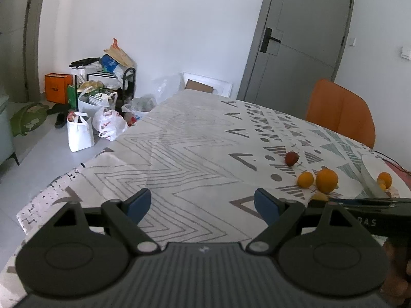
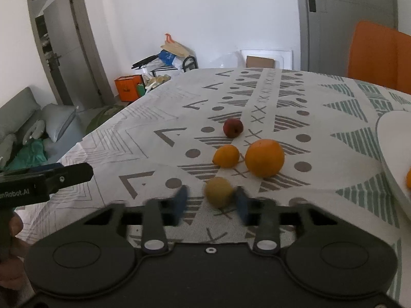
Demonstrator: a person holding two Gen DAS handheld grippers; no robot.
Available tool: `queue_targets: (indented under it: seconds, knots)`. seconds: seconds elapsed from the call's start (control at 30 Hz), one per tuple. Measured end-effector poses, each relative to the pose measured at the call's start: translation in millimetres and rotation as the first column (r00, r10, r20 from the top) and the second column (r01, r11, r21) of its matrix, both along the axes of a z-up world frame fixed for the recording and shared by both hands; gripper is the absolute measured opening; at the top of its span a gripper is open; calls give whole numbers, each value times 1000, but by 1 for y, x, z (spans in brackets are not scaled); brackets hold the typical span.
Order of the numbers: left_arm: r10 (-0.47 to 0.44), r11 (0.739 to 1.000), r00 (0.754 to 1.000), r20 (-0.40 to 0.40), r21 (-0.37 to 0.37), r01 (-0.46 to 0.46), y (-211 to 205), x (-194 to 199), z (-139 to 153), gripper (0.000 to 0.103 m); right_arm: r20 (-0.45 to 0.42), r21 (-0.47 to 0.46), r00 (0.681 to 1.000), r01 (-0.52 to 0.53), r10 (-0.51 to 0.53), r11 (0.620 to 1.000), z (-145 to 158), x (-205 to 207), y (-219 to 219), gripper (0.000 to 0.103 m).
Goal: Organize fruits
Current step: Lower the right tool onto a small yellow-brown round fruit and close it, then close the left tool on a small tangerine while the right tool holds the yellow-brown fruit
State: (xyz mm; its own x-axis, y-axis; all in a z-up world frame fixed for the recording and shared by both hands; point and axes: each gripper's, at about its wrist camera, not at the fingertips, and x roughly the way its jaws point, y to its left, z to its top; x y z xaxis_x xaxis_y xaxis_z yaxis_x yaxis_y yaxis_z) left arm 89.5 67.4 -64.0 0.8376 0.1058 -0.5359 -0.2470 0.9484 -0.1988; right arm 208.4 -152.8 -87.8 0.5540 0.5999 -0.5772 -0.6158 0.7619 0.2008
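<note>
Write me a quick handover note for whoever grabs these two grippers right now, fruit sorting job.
Left hand-held gripper: open, empty, over bare tablecloth, left of the fruit.
Right hand-held gripper: open, blurred, jaws either side of the small yellow-green fruit; it looks to touch the right pad, no grip yet.
On the cloth beyond it: big orange, small orange, red fruit.
White plate at the right edge already holds at least one orange fruit.
Left, probably: close on the yellow-green fruit, move it to the plate, then the other three.
</note>
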Motion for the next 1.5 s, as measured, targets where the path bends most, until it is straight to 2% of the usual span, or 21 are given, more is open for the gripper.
queue_targets:
  seconds: [0.1,0.27,0.4,0.43,0.53,0.9,1.23,1.27,1.4,1.5]
  knots:
    - [-39,999,999,-2,-24,39,-2,6,1,75,-9,17,1000,28,-28,999,1,2,-5,24]
    - [-119,993,993,-9,-10,119,-16,22,4,68,6,31,997,83,-83,996,4,-2,-17,24]
    - [-201,980,980,0,5,201,-33,37,7,67,11,52,993,120,-121,991,6,-6,-29,24]
    - [-219,976,976,1,8,219,-37,41,7,62,13,54,992,126,-127,991,6,-8,-32,24]
    - [-272,962,962,-10,0,272,-48,53,5,57,20,55,990,140,-141,989,5,-12,-40,24]
    - [-358,933,931,-70,4,359,-72,88,-10,56,29,91,976,214,-217,973,2,-18,-64,24]
    - [-383,921,920,-82,44,388,-87,107,-16,52,29,88,956,289,-292,953,-1,-16,-83,24]
    - [-382,921,921,-81,54,387,-89,109,-17,51,28,88,954,297,-300,951,-2,-14,-85,24]
    - [-381,920,922,-71,75,385,-90,113,-19,22,19,85,951,305,-307,949,-3,-11,-89,24]
    - [-393,916,917,-62,59,396,-87,112,-19,21,18,88,951,306,-309,948,-4,-7,-89,24]
